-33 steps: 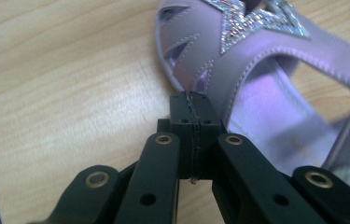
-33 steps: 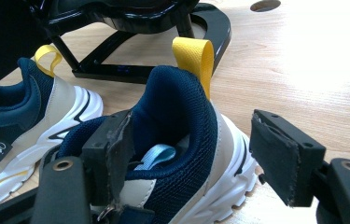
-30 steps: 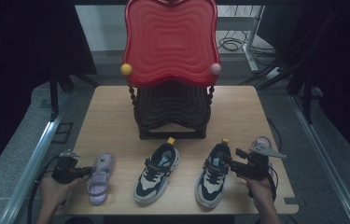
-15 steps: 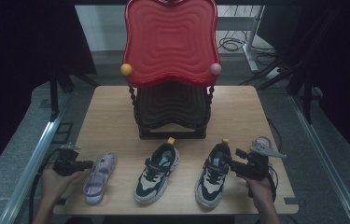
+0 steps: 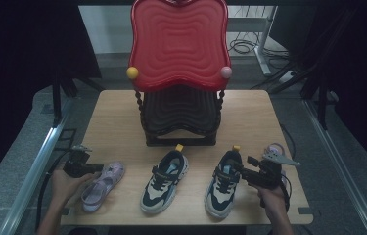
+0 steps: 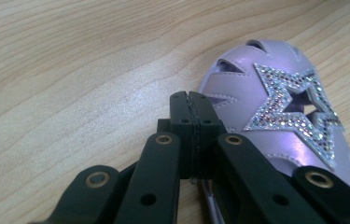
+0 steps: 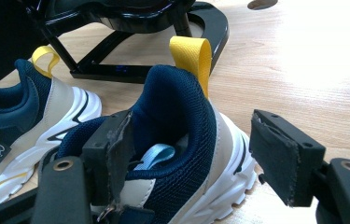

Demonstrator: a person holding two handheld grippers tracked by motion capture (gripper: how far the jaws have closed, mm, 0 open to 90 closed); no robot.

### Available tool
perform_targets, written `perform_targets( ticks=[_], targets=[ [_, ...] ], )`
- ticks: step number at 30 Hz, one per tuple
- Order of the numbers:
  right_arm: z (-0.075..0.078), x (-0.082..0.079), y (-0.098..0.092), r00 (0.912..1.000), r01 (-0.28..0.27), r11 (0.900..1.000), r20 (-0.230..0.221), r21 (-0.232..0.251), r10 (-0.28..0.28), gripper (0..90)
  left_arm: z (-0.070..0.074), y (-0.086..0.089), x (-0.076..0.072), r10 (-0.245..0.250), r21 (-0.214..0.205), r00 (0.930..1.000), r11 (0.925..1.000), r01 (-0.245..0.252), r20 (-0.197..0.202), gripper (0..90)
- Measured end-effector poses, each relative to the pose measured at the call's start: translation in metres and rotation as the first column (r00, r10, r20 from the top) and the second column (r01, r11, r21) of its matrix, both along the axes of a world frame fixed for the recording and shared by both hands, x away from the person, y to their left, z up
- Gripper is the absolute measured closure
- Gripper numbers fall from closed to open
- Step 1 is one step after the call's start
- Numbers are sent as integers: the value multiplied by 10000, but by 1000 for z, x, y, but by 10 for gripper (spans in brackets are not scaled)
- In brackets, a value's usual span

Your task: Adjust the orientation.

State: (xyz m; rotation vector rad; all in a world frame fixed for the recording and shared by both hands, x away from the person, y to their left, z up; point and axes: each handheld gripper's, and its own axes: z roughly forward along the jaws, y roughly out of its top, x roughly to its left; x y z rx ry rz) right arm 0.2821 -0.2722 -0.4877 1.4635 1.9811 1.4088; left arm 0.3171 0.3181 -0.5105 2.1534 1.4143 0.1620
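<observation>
- The red-topped shoe rack stands at the back of the desk, its black lower shelves facing the three shoes lined up along the near edge; a good placement carries each shoe heel-first toward those shelves without clipping the twisted posts.
- The right sneaker, navy and white with a yellow heel loop, lies just beside the middle sneaker. The right gripper stands wide, one jaw inside the collar and the other clear of the heel's outer side. Before lifting, it would do well to close firmly on the padded heel wall, below the loop, so the shoe hangs level.
- The lilac sandal lies at the left end, toe toward the rack. The left gripper is closed tight with nothing between its jaws, its tip just beside the sandal's front. To pick the sandal up it must open first and take a strap or the rim, not the glittery star.
</observation>
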Motion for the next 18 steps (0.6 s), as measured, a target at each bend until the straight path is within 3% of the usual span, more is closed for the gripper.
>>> perform_targets(
  ticks=[2, 4, 6, 9, 12, 18],
  targets=[
    [0, 0, -1, 10000, 1, 10000, -17, 9, -1, 314, 2, 2, -1, 157, -41, 9998, 9999, -156, 153, 869],
    [0, 0, -2, 10000, 7, 10000, 24, -17, -7, 314, 8, 4, -3, 373, 64, 9971, 9993, -378, 661, 747],
    [0, 0, -2, 10000, 13, 10000, 30, -13, -13, 313, 17, 4, -8, 628, 373, 9890, 9970, -684, 1340, 628],
    [1, 0, -1, 10000, 24, 10000, 27, 13, -24, 314, 29, 3, -13, 728, 447, 9783, 9956, -830, 1942, 491],
    [2, -1, 1, 10000, -17, 10000, 87, -25, 17, 313, 41, -5, -19, 712, 223, 9686, 9966, -788, 2382, 420],
    [12, 0, 1, 9993, -99, 9996, 362, -283, 109, 310, 60, -33, -26, 295, -487, 9613, 9987, -167, 2739, 377]
  ],
)
